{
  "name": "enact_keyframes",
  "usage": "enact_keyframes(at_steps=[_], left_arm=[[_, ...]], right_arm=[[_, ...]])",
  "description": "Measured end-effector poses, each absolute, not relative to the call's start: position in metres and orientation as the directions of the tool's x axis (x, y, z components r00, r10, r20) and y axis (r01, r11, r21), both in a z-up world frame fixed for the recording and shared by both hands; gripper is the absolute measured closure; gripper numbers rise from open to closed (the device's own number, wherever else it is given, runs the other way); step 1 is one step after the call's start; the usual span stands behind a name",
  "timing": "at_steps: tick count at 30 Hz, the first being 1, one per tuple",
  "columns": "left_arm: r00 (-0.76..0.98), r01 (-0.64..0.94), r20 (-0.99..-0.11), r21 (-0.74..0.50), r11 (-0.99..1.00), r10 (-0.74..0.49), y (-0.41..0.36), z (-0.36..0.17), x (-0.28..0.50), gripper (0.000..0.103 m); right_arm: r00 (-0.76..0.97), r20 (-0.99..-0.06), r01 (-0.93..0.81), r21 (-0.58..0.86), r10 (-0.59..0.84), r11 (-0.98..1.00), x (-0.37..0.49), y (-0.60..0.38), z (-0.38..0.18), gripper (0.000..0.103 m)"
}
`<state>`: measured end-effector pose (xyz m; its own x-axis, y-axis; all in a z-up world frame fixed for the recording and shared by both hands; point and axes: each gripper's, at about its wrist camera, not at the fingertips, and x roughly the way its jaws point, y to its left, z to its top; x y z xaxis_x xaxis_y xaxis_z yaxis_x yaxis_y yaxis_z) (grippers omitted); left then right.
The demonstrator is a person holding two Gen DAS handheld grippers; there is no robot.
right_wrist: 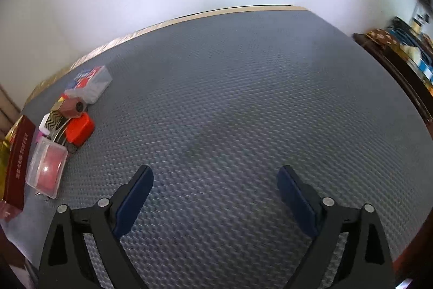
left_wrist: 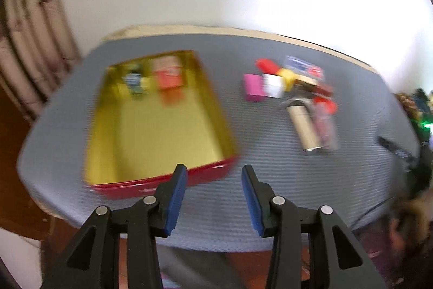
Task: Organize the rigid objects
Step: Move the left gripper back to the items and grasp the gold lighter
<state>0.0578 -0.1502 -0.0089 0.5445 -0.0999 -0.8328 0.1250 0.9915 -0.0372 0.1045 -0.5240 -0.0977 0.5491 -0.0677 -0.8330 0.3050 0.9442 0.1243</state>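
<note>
A red tin with a gold inside (left_wrist: 159, 126) sits on the grey mat at the left, holding an orange box (left_wrist: 169, 75) and a small blue-and-yellow item (left_wrist: 134, 81) at its far end. My left gripper (left_wrist: 215, 175) is open and empty, raised above the tin's near right corner. A blurred pile of small objects (left_wrist: 295, 91) lies to the right: a pink box, a white box, a metal cylinder (left_wrist: 304, 129), red pieces. My right gripper (right_wrist: 215, 178) is open and empty over bare mat; the pile (right_wrist: 73, 121) and the tin's red wall (right_wrist: 19, 161) are at its far left.
The grey textured mat (right_wrist: 243, 99) covers the table, whose pale edge runs along a white wall. A dark wooden cabinet with clutter (right_wrist: 400, 50) stands at the right. Curtains (left_wrist: 29, 26) hang at the left. The table's near edge is just under my left gripper.
</note>
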Motion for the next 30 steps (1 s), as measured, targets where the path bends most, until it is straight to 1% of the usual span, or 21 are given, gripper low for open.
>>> enact_keyframes(at_steps=[3,6,8,12,14,17,18,19,20,21,23,24,25,26,28,30], left_arm=[[0.524,0.144,-0.843,-0.054,0.988,-0.122,-0.18,-0.012,0.082,0.06],[0.536,0.151,-0.838,-0.018,0.988,-0.097,-0.203,-0.011,0.114,0.06],[0.516,0.167,-0.85,-0.018,0.986,-0.103,-0.216,-0.017,0.129,0.06],[0.383,0.244,-0.902,-0.109,0.964,-0.199,-0.25,-0.042,0.161,0.06],[0.352,0.269,-0.909,-0.131,0.954,-0.224,-0.263,-0.048,0.167,0.06],[0.271,0.351,-0.92,-0.178,0.919,-0.282,-0.289,-0.054,0.173,0.06],[0.203,0.39,-0.918,-0.244,0.888,-0.342,-0.298,-0.057,0.171,0.06],[0.151,0.415,-0.897,-0.324,0.85,-0.416,-0.303,-0.056,0.169,0.06],[0.133,0.435,-0.872,-0.376,0.819,-0.471,-0.306,-0.052,0.166,0.06],[0.16,0.449,-0.865,-0.365,0.816,-0.475,-0.306,-0.046,0.162,0.06],[0.263,0.438,-0.874,-0.268,0.858,-0.407,-0.299,-0.038,0.16,0.06],[0.336,0.382,-0.878,-0.204,0.901,-0.341,-0.286,-0.035,0.161,0.06],[0.365,0.337,-0.884,-0.167,0.927,-0.292,-0.279,-0.035,0.164,0.06],[0.384,0.27,-0.9,-0.106,0.957,-0.208,-0.267,-0.038,0.167,0.06],[0.361,0.236,-0.921,-0.058,0.97,-0.143,-0.257,-0.045,0.173,0.06],[0.335,0.217,-0.932,-0.066,0.974,-0.138,-0.249,-0.052,0.176,0.06]], right_arm=[[0.535,-0.841,0.276,0.087,-0.078,0.957,0.1,-0.522,-0.102,0.003],[0.538,-0.842,0.272,0.124,-0.044,0.954,0.096,-0.526,-0.1,0.001],[0.543,-0.839,0.273,0.153,-0.021,0.95,0.095,-0.531,-0.099,0.0],[0.545,-0.839,0.271,0.164,-0.011,0.948,0.095,-0.536,-0.098,0.0],[0.541,-0.841,0.268,0.157,-0.014,0.95,0.097,-0.536,-0.098,0.0],[0.542,-0.841,0.269,0.157,-0.014,0.95,0.1,-0.533,-0.099,0.0],[0.542,-0.841,0.269,0.157,-0.015,0.95,0.1,-0.533,-0.099,0.0],[0.541,-0.841,0.269,0.155,-0.016,0.951,0.102,-0.532,-0.099,0.0],[0.539,-0.842,0.268,0.153,-0.016,0.951,0.102,-0.53,-0.099,0.0],[0.538,-0.843,0.268,0.152,-0.017,0.951,0.103,-0.529,-0.1,0.0],[0.538,-0.842,0.268,0.152,-0.017,0.951,0.103,-0.528,-0.101,0.0],[0.538,-0.843,0.268,0.152,-0.017,0.951,0.104,-0.527,-0.101,0.0],[0.538,-0.843,0.27,0.151,-0.019,0.951,0.103,-0.527,-0.101,0.0],[0.538,-0.843,0.272,0.149,-0.021,0.951,0.103,-0.526,-0.101,0.0],[0.535,-0.844,0.274,0.142,-0.028,0.951,0.103,-0.525,-0.102,0.0],[0.531,-0.847,0.273,0.127,-0.039,0.954,0.105,-0.522,-0.103,0.0]])
